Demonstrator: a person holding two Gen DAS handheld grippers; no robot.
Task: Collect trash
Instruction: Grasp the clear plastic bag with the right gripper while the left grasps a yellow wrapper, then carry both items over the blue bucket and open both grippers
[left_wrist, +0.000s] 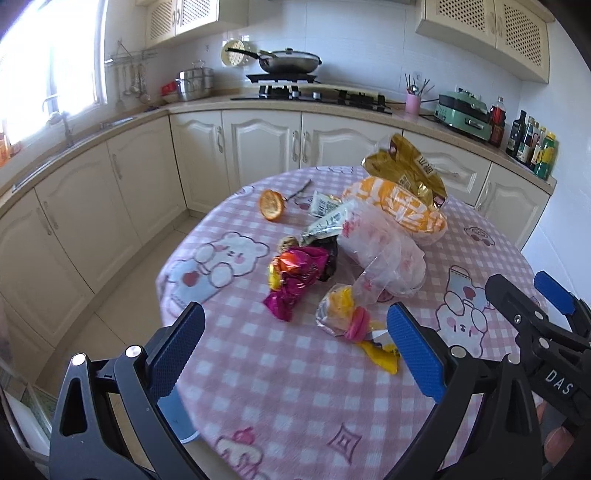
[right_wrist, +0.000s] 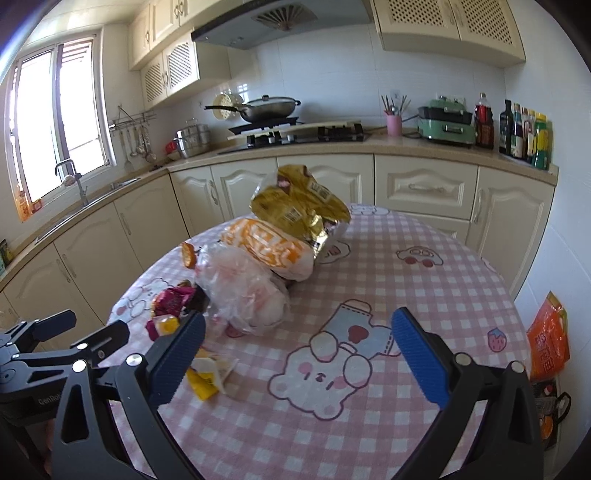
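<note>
Home kitchen: cream cabinets (right_wrist: 424, 188) under an L-shaped counter, gas hob (right_wrist: 295, 134) with a lidded wok (right_wrist: 271, 107), range hood (right_wrist: 280, 22) above, sink tap (right_wrist: 70, 173) by the window (right_wrist: 55, 110), sauce bottles (right_wrist: 524, 129), round table (right_wrist: 369, 295) in pink checked cloth.

On the counter (left_wrist: 280, 387) the trash lies in a cluster: a fruit half (left_wrist: 272, 205) far left; a foil bag (left_wrist: 402, 168) at the back upon a striped bag (left_wrist: 402, 210); a plastic bag (left_wrist: 384, 251) before those; wrappers (left_wrist: 295, 277) left of it, a small wrapper (left_wrist: 351, 317) nearest.
</note>
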